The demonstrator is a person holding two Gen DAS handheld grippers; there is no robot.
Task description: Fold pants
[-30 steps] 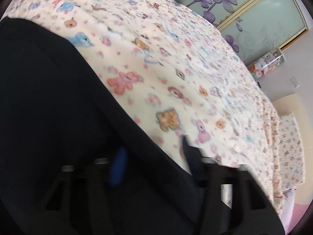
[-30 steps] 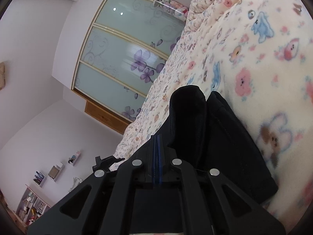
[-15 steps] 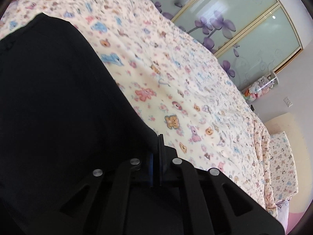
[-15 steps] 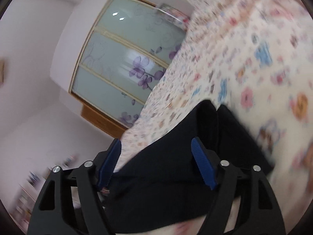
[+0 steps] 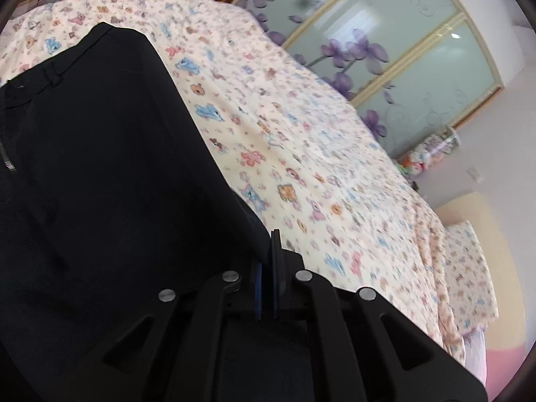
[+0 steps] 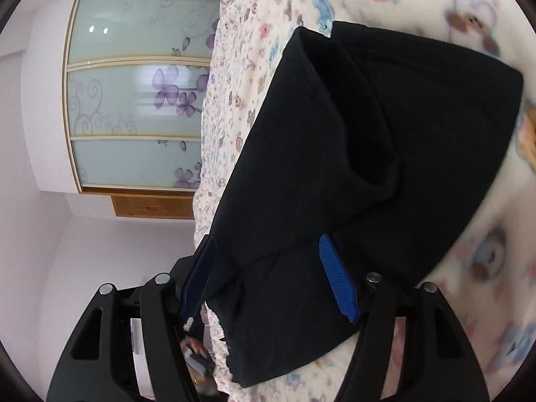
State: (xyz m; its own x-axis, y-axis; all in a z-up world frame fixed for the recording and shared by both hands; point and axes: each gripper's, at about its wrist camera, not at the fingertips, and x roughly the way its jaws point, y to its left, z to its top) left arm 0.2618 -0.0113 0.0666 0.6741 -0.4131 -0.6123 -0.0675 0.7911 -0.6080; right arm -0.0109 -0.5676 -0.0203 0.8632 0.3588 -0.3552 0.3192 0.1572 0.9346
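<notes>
I see my left claw with its blue pads pressed together, pinching an edge of the black pants where the fabric meets the fingertips. The pants spread across the left and near part of that view, lying on the bed's cartoon-animal blanket. My right claw stands wide apart, blue pads on either side of a folded part of the pants and not clamping it. In the right view the pants lie folded over themselves in layers on the blanket. A wardrobe with frosted, flower-printed sliding doors stands at the far side.
</notes>
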